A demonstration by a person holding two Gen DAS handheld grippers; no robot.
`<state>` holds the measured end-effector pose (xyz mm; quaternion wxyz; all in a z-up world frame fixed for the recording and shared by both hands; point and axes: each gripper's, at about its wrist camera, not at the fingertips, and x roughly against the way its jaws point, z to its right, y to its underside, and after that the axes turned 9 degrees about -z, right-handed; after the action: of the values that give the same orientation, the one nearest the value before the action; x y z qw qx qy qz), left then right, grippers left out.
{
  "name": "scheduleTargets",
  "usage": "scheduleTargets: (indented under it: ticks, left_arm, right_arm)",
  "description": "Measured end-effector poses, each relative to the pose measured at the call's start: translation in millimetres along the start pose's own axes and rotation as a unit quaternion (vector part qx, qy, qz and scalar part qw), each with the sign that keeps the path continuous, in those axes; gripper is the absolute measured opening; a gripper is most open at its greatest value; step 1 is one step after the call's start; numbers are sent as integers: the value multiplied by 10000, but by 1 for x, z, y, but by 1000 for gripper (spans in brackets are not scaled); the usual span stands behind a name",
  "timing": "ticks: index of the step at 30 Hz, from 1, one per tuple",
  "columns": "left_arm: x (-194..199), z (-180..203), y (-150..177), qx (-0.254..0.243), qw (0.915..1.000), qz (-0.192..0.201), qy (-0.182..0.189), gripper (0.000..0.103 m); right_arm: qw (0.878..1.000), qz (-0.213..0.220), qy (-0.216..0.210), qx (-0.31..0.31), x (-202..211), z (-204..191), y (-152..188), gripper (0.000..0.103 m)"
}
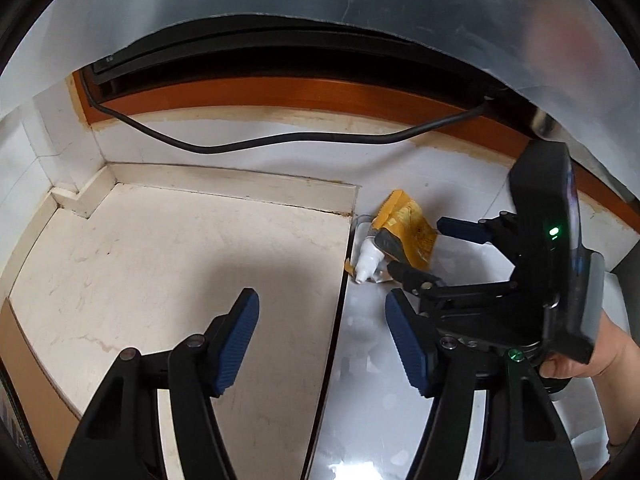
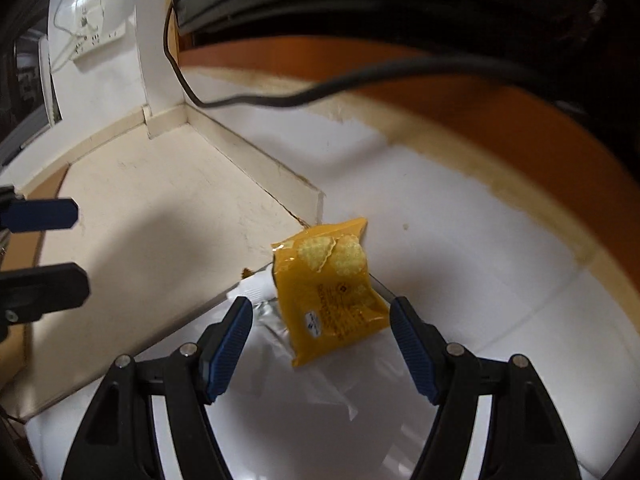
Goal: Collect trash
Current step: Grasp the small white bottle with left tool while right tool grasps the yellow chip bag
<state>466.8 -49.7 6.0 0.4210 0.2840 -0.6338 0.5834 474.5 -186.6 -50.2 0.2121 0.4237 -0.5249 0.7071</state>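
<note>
Left wrist view. My left tongs (image 1: 322, 336) stand apart, with nothing between the blue pads (image 1: 236, 344). They hang over the seam where the cream floor (image 1: 180, 264) meets the white floor (image 1: 360, 400); the left pad is over the cream side, the right pad over the white side. Ahead of the tips and to the right lies the trash: a yellow packet (image 1: 408, 232) and, touching its near side, a white tube (image 1: 368, 262) with clear plastic around it. Both lie on the white floor, against the seam and at the end of the cream skirting (image 1: 240, 184). My right tongs (image 1: 416, 246) enter from the right, their tips at the packet; one finger (image 1: 412, 276) lies across its near edge. My right hand (image 1: 580, 360) grips that tool at the frame's right edge. A black cable (image 1: 240, 146) sags along the wall beyond.

Right wrist view. My right tongs (image 2: 322, 334) stand apart. The packet (image 2: 332, 300) lies between the pads and slightly ahead of them, its lower part in the gap; neither pad presses on it. The tube (image 2: 258, 284) shows just ahead of the left pad (image 2: 228, 348), partly under the packet's left edge. Clear plastic film (image 2: 304, 372) spreads on the floor beneath the gap. My left tongs (image 2: 76, 248) show at the frame's left edge, fingers apart, well to the left of the packet. The cable (image 2: 300, 98) runs across above.
</note>
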Motion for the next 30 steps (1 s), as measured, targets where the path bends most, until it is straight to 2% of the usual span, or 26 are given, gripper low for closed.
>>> scheduleTargets:
  ticks: [2,8,12,15,17,19,22,30]
  left_arm:
    - [-5,3,-4,-37,10000,-10,-1,64]
    - [-28,12,-17,-139,9998,-117,21,64]
    - [-47,18,-25,-142,9997,-196,88,64]
    - [-60,23,-31,-112,9994,-280,197,64]
    - [-69,25,-35,-22,9990,-337,305,64]
    - [-78,25,-38,109,9983,-374,434,64]
    - [-88,25,-42,303,9971,-394,570,64]
    - [-116,22,-46,885,9939,-385,530,64]
  right_arm:
    - [10000,-18,-76,-33,-7,3,0,56]
    - [9985,60,-447,-299,-6,23,6,34]
    - [9970,172,-575,-491,6,39,17,29]
    - [9937,230,-834,-716,15,49,24,26]
    - [9914,213,-997,-816,20,55,30,9]
    - [9891,172,-1141,-918,26,59,38,9]
    - [9893,224,-1123,-900,35,59,48,8]
    - [9905,410,-882,-974,45,63,61,7]
